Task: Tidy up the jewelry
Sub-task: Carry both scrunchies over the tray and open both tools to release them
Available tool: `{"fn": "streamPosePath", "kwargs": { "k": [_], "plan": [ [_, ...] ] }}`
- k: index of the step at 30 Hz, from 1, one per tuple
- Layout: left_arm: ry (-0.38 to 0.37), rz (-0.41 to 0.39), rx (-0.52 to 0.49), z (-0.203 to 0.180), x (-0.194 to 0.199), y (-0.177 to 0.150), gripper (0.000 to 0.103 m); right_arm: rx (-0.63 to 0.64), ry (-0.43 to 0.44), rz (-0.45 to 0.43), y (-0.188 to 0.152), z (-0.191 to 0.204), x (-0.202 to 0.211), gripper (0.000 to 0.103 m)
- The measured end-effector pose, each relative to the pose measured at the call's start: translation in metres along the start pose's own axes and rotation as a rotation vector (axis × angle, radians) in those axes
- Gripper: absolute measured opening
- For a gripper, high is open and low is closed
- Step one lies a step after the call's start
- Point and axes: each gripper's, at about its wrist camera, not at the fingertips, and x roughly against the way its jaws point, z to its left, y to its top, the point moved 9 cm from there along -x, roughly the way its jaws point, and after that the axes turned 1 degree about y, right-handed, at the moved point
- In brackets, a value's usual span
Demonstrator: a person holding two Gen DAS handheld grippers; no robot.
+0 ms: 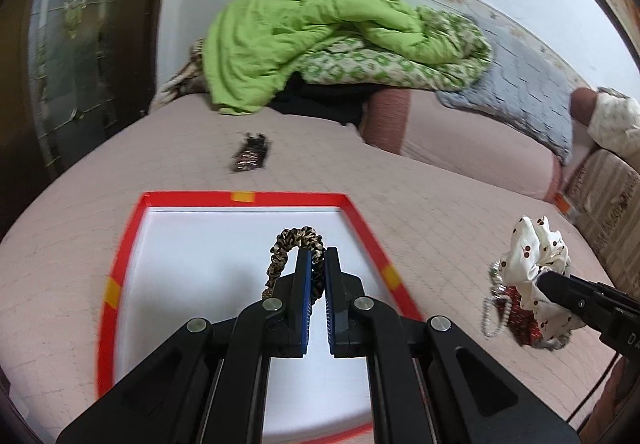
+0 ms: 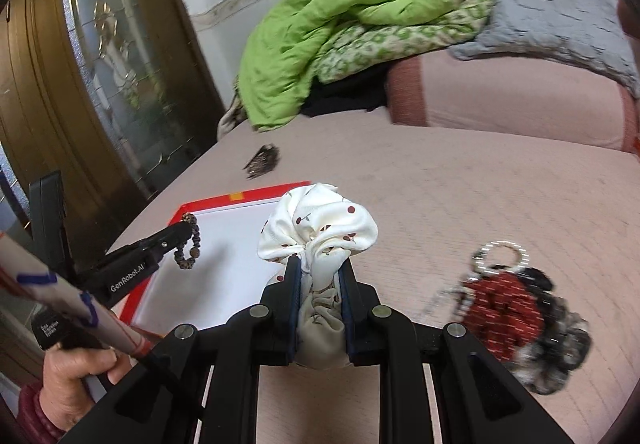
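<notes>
left claw (image 1: 316, 258) clamped on a leopard-print scrunchie (image 1: 294, 244), held above the white floor of the red-rimmed box lid (image 1: 240, 197); most of the loop hangs free to the left of the blue pads. not yet released.

right claw (image 2: 319, 268) pinched tight on a white cherry-print scrunchie (image 2: 320, 228), fabric bunched above and below the pads. carried over the pink bedspread (image 2: 460, 184), just beside the tray's right edge, not over it.

remaining pile on the bed to the right: red sparkly scrunchie (image 2: 502, 310), grey-black fuzzy scrunchie (image 2: 556, 360), beaded bracelet ring (image 2: 500, 256) touching or overlapping them. blurred there, so cannot tell whether the beads are tangled into the fabric. dark hair clip (image 1: 251, 156) lies apart, beyond the tray. green quilt (image 1: 312, 32) heaped at the far end.

judged stage: early; tray floor looks bare apart from the item held over it.

risks from here:
- leopard scrunchie gripped off-centre; may snag on a pad on opening and drag back out with the claw.
- soft bedspread under the tray; pressing a rim down could tip it and slide contents out.
- both claws converging on one tray; collision likely if the right one enters before the left clears.
- cherry scrunchie bulky, may spring and roll over the low rim if dropped near the edge.
- bead strand could lift with a neighbouring scrunchie on the next pick.
</notes>
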Motion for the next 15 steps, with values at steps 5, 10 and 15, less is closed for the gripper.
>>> {"fn": "streamPosePath", "kwargs": {
  "k": [5,10,15],
  "plan": [
    [0.039,0.02,0.043,0.027,-0.01,0.004,0.006,0.021,0.033,0.04,0.008,0.028,-0.027,0.019],
    [0.078,0.035,0.084,0.053,-0.021,0.009,0.006,0.03,0.059,0.084,0.014,0.049,-0.056,0.019],
    [0.117,0.064,0.136,0.085,-0.041,0.015,0.006,0.051,0.069,0.13,0.022,0.067,-0.091,0.019]
  ]
}}
